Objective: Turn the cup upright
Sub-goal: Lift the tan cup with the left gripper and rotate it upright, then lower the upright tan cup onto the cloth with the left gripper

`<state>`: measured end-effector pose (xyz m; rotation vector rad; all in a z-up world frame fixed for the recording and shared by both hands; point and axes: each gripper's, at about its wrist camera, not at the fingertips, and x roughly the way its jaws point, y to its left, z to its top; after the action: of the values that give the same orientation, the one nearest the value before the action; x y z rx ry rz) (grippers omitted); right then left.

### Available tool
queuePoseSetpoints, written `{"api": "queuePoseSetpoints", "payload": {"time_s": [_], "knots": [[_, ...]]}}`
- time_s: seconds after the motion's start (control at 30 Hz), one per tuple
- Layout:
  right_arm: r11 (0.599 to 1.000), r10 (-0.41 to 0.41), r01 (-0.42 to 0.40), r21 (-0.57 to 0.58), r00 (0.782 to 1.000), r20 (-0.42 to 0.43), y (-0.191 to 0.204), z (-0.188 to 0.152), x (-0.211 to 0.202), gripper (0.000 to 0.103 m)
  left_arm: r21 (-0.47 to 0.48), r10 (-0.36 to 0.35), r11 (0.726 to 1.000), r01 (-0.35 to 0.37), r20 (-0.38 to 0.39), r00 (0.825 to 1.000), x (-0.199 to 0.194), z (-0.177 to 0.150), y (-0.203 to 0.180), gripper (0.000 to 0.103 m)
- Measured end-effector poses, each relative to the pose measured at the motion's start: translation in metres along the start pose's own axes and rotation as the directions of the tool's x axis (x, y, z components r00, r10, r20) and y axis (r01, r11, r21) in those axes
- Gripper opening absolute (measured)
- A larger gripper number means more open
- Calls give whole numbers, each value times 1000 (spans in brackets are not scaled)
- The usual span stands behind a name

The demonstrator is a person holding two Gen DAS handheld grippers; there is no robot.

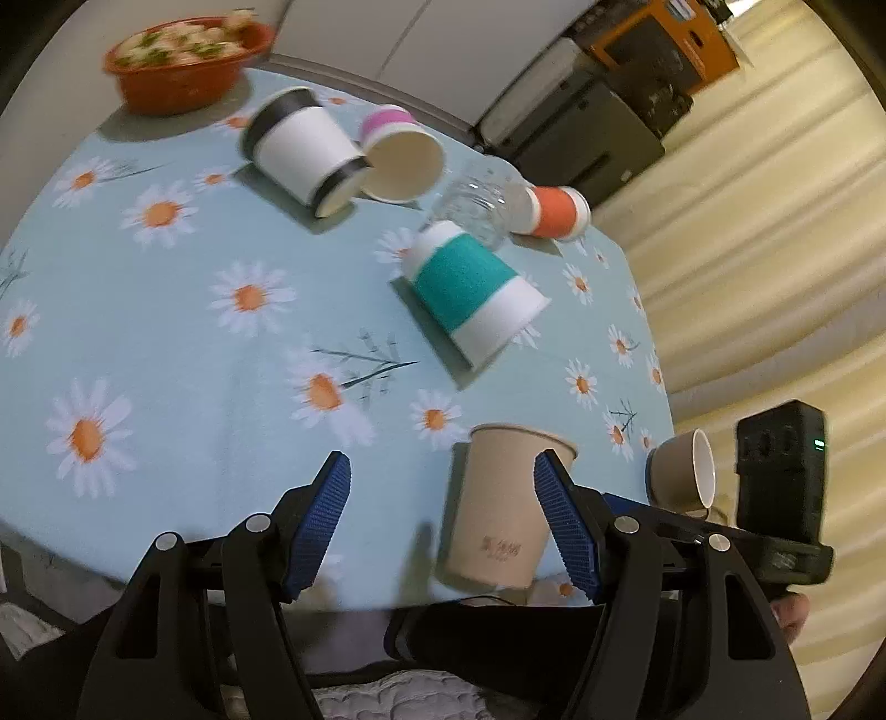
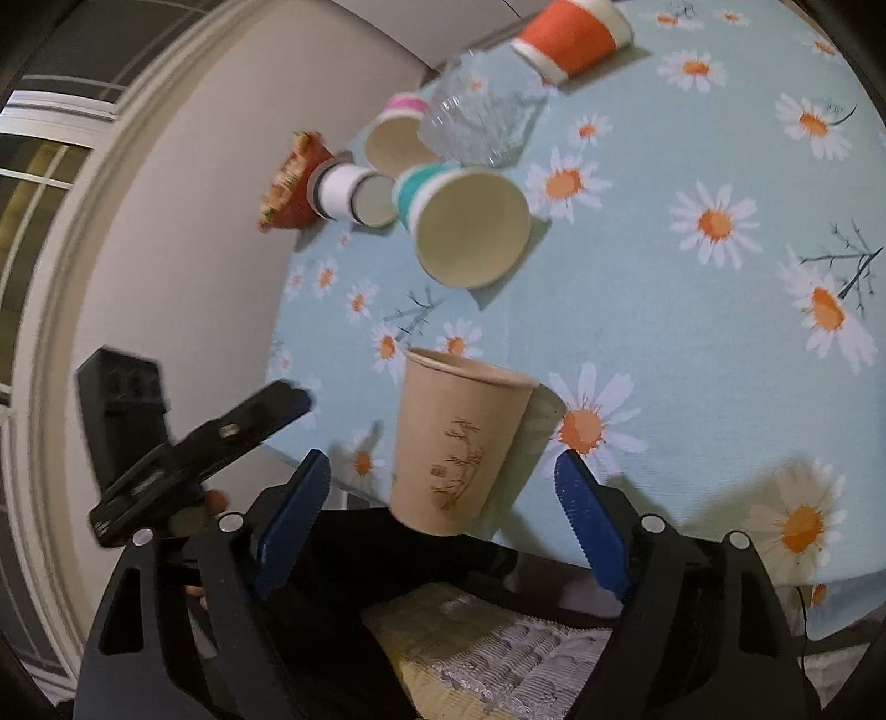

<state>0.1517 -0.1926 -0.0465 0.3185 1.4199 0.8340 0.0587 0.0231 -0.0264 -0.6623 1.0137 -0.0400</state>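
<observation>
A tan paper cup stands upright near the table's front edge; in the right wrist view it shows a brown drawing. My left gripper is open, the cup just left of its right finger. My right gripper is open with the cup between its fingers, not touched. On their sides lie a teal-banded cup, a black-banded white cup, a pink-banded cup, an orange cup and a clear glass.
A red bowl of food sits at the far edge of the daisy tablecloth. A brown mug lies on its side at the right table edge. The other gripper's black body shows in each view.
</observation>
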Motion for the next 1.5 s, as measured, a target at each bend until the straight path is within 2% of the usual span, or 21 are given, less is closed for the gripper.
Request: {"api": "queuePoseSetpoints", "payload": {"time_s": [0.1,0.2,0.4,0.47,0.53,0.73,0.9,1.03,1.1,1.17,1.27,1.43,1.5], "knots": [[998,-42,43,48,999,-32,-1,2,14,76,-19,-9,1000,9,18,1000,-8,-9,13,67],[993,-50,56,104,997,-56,-1,5,25,70,-32,-17,999,18,36,999,-15,-20,25,67],[988,-112,118,101,992,-63,15,13,41,69,-58,-59,996,62,55,997,-18,-37,39,67],[985,-140,146,97,988,-70,19,16,46,66,-61,-76,995,79,57,996,-18,-40,42,67],[982,-151,158,101,986,-76,20,18,50,59,-64,-90,993,94,59,994,-18,-41,43,67],[975,-198,204,91,978,-69,27,18,52,57,-64,-126,989,130,69,990,-19,-41,47,67],[975,-215,216,60,976,-15,42,15,42,57,-69,-151,985,157,92,984,-23,-42,52,67],[971,-236,239,-22,966,108,63,7,26,57,-68,-161,983,170,117,980,-27,-43,57,67],[962,-248,265,-71,950,191,73,1,19,57,-66,-163,983,173,126,978,-28,-45,58,67],[946,-258,301,-117,922,289,81,-9,14,57,-65,-170,982,180,136,976,-30,-46,60,67],[919,-266,360,-162,868,419,89,-25,11,57,-57,-187,979,198,156,970,-35,-47,60,67],[890,-242,412,-197,792,560,92,-47,15,57,-41,-194,978,204,185,964,-41,-48,61,67],[876,-230,437,-203,748,622,93,-55,20,57,-34,-197,978,207,196,961,-43,-48,62,67]]}}
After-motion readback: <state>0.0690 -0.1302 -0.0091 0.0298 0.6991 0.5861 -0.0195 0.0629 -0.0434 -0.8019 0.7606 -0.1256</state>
